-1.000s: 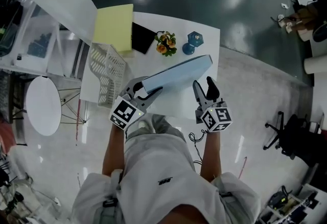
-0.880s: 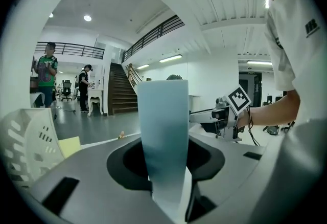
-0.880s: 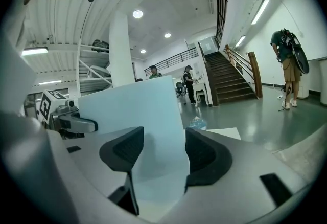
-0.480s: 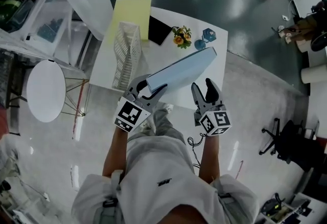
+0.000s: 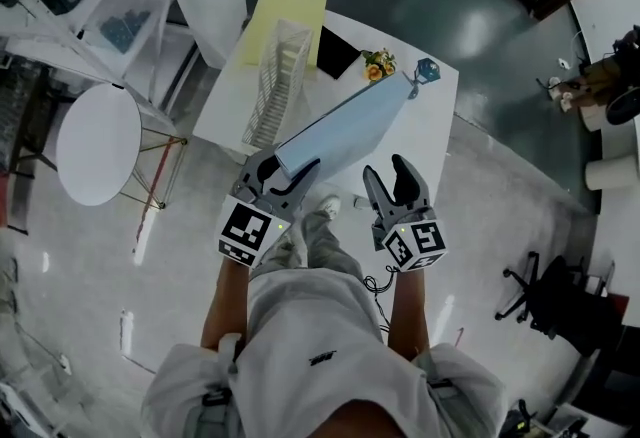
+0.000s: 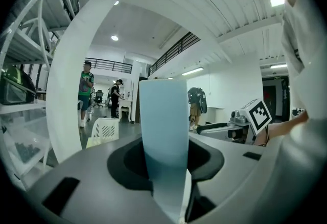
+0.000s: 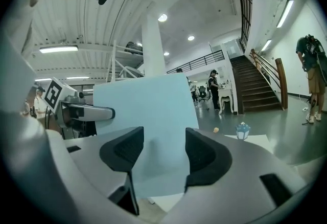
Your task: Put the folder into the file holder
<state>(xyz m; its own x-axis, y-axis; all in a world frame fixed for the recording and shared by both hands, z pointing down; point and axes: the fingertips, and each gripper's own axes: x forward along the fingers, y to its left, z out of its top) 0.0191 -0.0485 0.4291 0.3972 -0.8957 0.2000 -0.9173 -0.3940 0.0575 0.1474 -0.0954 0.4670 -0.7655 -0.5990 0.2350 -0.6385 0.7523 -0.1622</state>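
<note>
The head view shows the left gripper (image 5: 283,176) clenched on the near end of the light blue folder (image 5: 350,121). The folder is held over the white table (image 5: 432,141), beside the white mesh file holder (image 5: 272,81). The right gripper (image 5: 387,174) hangs alongside, jaws apart and empty. Only the right gripper view shows a staircase (image 7: 260,90), and only the left gripper view shows people (image 6: 86,92) standing in the hall.

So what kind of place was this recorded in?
Probably a big open-plan office or lab hall, not a home: a staircase and a mezzanine railing, an office chair on a polished floor, and storage shelving beside the white table.
</note>
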